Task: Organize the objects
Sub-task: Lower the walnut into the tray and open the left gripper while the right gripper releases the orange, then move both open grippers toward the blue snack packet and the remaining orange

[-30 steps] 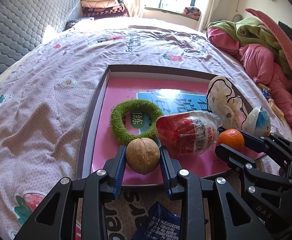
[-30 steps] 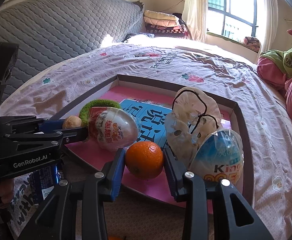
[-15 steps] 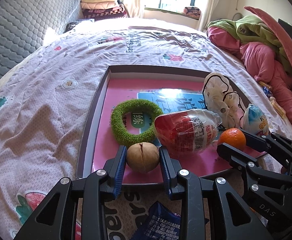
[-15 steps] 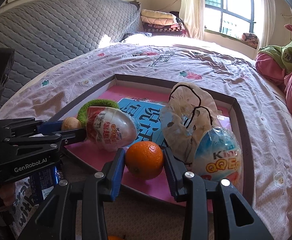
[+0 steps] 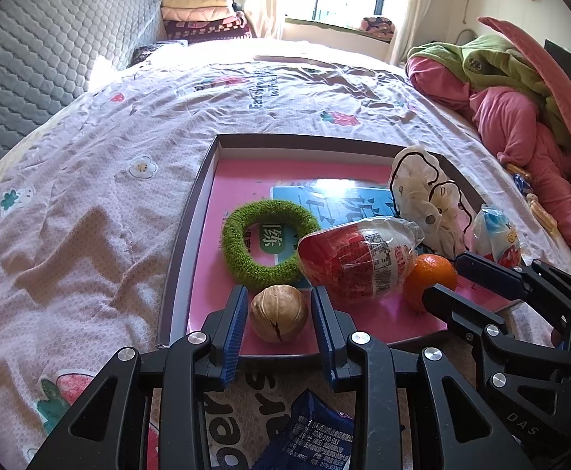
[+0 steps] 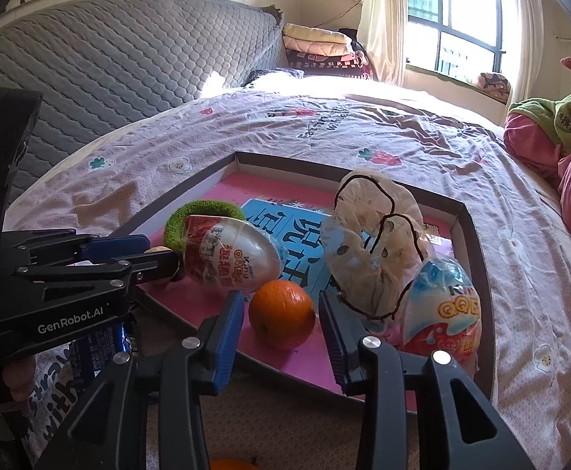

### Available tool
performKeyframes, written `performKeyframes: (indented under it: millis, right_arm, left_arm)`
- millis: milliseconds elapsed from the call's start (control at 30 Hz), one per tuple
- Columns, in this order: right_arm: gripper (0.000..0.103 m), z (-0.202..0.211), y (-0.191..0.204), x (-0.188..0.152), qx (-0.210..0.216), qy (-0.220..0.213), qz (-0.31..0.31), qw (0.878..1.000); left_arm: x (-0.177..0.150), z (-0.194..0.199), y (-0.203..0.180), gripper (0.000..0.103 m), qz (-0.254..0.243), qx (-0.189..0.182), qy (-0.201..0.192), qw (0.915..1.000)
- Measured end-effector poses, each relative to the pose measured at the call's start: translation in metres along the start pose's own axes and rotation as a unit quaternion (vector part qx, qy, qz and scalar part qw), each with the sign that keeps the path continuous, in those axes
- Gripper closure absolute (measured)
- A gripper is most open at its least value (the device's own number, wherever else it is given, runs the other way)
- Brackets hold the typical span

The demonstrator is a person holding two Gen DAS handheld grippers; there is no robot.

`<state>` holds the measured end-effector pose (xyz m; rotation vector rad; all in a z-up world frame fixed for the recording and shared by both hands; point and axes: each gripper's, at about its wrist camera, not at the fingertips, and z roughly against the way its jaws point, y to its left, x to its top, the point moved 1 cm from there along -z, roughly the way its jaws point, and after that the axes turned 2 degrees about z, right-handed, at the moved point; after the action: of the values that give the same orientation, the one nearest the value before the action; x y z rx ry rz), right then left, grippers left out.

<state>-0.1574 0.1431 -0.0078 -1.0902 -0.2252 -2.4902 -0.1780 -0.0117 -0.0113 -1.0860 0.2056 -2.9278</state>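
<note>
A walnut (image 5: 279,313) lies on the pink floor of the tray (image 5: 185,243), near its front edge. My left gripper (image 5: 279,297) is open around the walnut, with a thin gap at each blue pad. An orange (image 6: 281,313) rests on the tray (image 6: 469,243) further right. My right gripper (image 6: 280,301) stands open around it, the pads just clear of the peel. Also in the tray are a green fuzzy ring (image 5: 242,258), a red wrapped egg (image 5: 356,262), a blue wrapped egg (image 6: 442,313) and a white bag (image 6: 367,243).
The tray sits on a bed with a pink flowered sheet (image 5: 89,196). A blue snack packet (image 5: 317,431) lies on a mat just in front of the tray. Pink and green clothes (image 5: 520,109) are piled at the right. A grey headboard (image 6: 109,58) stands behind.
The walnut has slipped out of the left pads onto the tray and turned, so its crack shows. The orange has likewise come free of the right pads. Neither hand has moved.
</note>
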Motion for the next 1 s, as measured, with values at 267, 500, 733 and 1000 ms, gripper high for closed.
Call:
performKeyframes:
  millis: [267, 500, 733, 1000]
  right_arm:
    - [0.062, 0.017, 0.002, 0.007, -0.001, -0.027, 0.003, 1.0]
    - [0.053, 0.036, 0.004, 0.012, -0.013, -0.057, 0.009, 0.998]
    - [0.047, 0.054, 0.003, 0.014, -0.018, -0.077, 0.004, 0.997]
    - [0.043, 0.073, -0.001, 0.016, -0.023, -0.098, -0.003, 0.995]
  left_arm:
    - [0.003, 0.017, -0.005, 0.061, 0.004, -0.003, -0.012, 0.9999]
    - [0.003, 0.042, -0.01, 0.057, 0.004, 0.0, -0.029, 0.9996]
    - [0.004, 0.068, -0.013, 0.05, 0.01, 0.008, -0.047, 0.9988]
    - [0.003, 0.088, -0.022, 0.045, 0.006, 0.018, -0.058, 0.9981]
